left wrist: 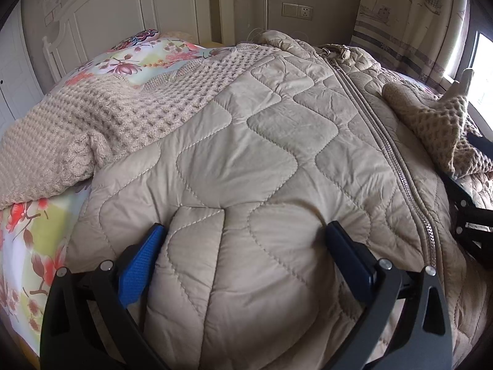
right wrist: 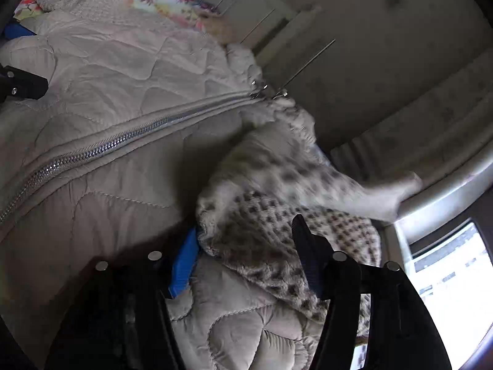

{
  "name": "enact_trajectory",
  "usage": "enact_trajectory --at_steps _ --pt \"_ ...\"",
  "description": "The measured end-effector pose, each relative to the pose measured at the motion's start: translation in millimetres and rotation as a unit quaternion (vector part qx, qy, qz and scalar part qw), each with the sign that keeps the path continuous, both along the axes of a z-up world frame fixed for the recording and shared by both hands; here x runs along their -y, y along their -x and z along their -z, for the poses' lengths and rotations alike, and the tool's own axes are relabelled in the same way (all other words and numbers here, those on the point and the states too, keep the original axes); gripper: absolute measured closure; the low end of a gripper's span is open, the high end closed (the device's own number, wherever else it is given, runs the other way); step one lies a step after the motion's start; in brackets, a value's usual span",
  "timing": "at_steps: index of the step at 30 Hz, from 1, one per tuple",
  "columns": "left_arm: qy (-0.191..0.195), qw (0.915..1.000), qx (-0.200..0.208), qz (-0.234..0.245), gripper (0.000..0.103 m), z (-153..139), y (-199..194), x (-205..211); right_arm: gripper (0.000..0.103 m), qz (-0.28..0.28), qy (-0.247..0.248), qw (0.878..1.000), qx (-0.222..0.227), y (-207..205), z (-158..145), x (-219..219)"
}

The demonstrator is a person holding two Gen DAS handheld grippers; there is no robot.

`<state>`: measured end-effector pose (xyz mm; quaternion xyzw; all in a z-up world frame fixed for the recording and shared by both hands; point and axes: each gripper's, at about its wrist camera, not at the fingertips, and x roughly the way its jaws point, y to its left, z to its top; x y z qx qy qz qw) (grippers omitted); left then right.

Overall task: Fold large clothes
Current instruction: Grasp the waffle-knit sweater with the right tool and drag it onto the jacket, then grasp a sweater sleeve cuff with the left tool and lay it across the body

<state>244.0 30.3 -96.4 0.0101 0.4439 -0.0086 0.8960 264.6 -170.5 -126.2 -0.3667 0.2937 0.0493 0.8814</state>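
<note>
A beige quilted jacket [left wrist: 246,129] lies zipped on the bed, its silver zipper [right wrist: 101,146] running along its length. My left gripper [left wrist: 246,231] stands open, both fingers set down on the jacket's hem with a bulge of padding between them. A beige waffle-knit sweater sleeve [right wrist: 277,215] lies bunched on the jacket's other side. My right gripper [right wrist: 246,252] is open around that knit; the blue pad [right wrist: 185,265] sits at the knit's edge, and no firm pinch shows. From the left wrist view the sleeve [left wrist: 431,114] sits by the right gripper's dark frame [left wrist: 471,215].
The rest of the knit sweater [left wrist: 77,129] spreads under the jacket to the left, over a floral bedsheet [left wrist: 30,246]. A white headboard [left wrist: 123,15] and wall socket [left wrist: 297,10] stand behind. A curtain [left wrist: 406,15] and bright window [right wrist: 446,277] lie to the right.
</note>
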Motion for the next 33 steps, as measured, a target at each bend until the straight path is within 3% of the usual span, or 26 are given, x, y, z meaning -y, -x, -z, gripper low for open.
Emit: enact_trajectory --at_steps 1,6,10,12,15,17,19,24,26,28,29,31,33 --pt "0.0 1.0 0.0 0.0 0.002 0 0 0 0.024 0.006 -0.033 0.999 -0.009 5 -10 12" --pt "-0.003 0.9999 0.004 0.009 0.002 -11 3 4 0.023 0.041 -0.225 0.973 -0.026 34 -48 91" --pt "0.058 0.9971 0.041 0.028 0.002 -56 -1 24 0.028 0.102 -0.314 0.944 -0.01 54 -55 142" --pt "0.079 0.9914 0.05 0.092 0.002 -74 -7 56 0.028 0.136 -0.35 0.927 -0.005 47 -48 158" --pt "0.007 0.98 0.086 0.179 0.002 -89 -9 129 0.028 0.173 -0.393 0.902 -0.024 41 -31 174" --pt "-0.071 0.9624 0.107 0.239 0.002 -86 -11 181 0.028 0.185 -0.387 0.903 -0.034 40 -22 173" --pt "-0.119 0.951 0.106 0.265 0.003 -79 -24 219 0.028 0.181 -0.375 0.908 -0.048 39 -15 166" --pt "-0.119 0.9503 0.062 0.281 0.011 -63 -72 263 0.028 0.174 -0.356 0.917 -0.048 40 -13 157" --pt "-0.121 0.9451 0.044 0.3 0.026 -54 -84 274 0.028 0.174 -0.361 0.915 -0.052 40 -12 158" --pt "-0.138 0.9446 0.035 0.296 0.091 -47 -88 277 0.028 0.175 -0.374 0.909 -0.056 38 -11 163" --pt "-0.118 0.9519 0.047 0.279 0.091 -51 -89 269 0.028 0.178 -0.382 0.905 -0.057 38 -10 167" --pt "-0.042 0.9658 0.089 0.24 0.092 -73 -84 239 0.028 0.183 -0.398 0.897 -0.055 40 -10 173" --pt "0.055 0.9752 0.118 0.179 0.092 -96 -80 196 0.028 0.185 -0.411 0.891 -0.055 40 -12 178"
